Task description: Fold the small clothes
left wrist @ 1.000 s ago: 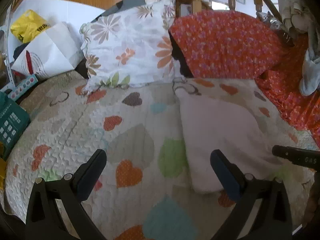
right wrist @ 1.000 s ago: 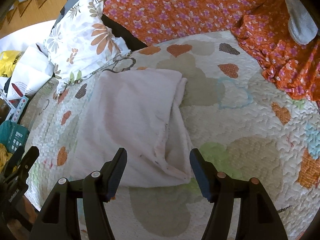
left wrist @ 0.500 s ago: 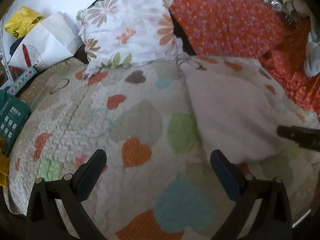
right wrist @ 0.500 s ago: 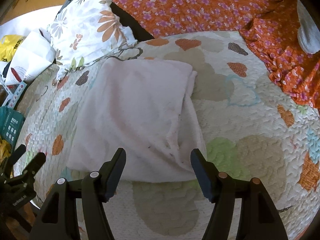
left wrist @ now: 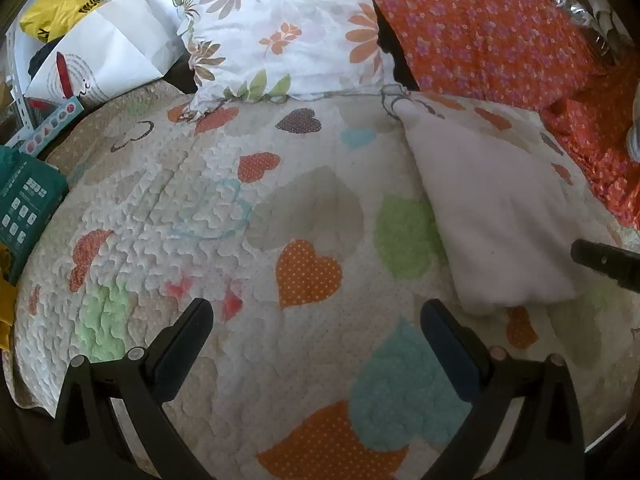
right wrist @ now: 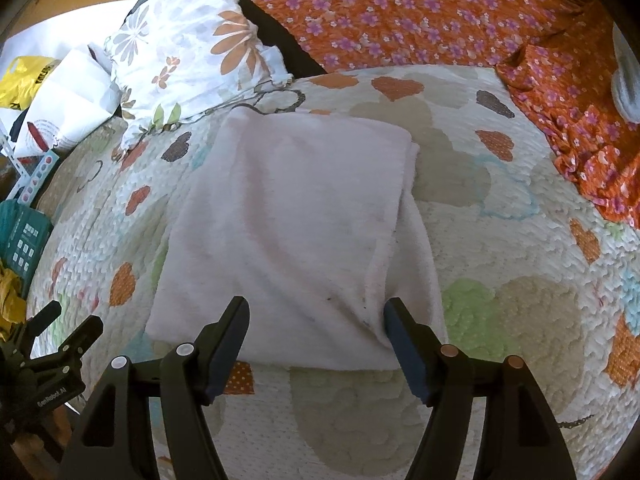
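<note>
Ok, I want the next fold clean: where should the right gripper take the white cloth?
Probably the near right corner of the white cloth, where a loose lower layer sticks out. Come from the near edge, low over the quilt; the right gripper, jaws opening, already straddles that hem.

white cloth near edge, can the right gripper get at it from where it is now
Probably yes. The right gripper hangs over the white cloth's near edge, jaws opening and apart, nothing between them, nothing on the quilt blocking it.
</note>
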Demonstrator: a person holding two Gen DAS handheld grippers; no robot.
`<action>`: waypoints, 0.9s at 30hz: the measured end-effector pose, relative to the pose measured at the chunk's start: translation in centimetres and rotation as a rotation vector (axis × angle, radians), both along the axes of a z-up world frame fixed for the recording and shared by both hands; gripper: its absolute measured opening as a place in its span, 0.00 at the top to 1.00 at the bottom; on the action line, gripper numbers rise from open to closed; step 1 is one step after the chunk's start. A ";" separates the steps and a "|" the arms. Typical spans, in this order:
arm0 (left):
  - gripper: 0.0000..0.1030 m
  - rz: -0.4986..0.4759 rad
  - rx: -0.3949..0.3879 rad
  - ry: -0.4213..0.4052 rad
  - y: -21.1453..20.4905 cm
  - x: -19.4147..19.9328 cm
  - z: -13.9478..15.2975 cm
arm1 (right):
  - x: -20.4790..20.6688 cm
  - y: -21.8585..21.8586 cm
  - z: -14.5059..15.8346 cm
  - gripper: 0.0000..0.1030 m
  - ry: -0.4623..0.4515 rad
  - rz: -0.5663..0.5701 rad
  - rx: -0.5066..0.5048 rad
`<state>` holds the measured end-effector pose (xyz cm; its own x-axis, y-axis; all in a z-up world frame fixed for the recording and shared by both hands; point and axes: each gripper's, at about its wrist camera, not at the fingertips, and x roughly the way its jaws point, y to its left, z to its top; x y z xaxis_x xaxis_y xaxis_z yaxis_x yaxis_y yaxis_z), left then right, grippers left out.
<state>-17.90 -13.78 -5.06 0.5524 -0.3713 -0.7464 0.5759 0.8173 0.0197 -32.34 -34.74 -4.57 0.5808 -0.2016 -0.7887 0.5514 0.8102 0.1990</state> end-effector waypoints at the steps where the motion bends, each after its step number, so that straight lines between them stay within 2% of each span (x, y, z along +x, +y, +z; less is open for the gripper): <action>1: 0.00 0.001 -0.003 0.001 0.0 0.0 0.1 | 0.0 0.0 0.0 0.27 0.001 0.002 -0.002; 27: 0.00 -0.043 -0.009 -0.003 -2.3 -1.1 0.0 | -1.2 -0.9 -0.2 0.27 -0.010 -0.012 0.014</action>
<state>-19.04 -16.03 -5.05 0.5375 -0.4015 -0.7416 0.6108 0.7917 0.0141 -33.49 -35.63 -4.81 0.5865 -0.1970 -0.7856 0.5587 0.8007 0.2162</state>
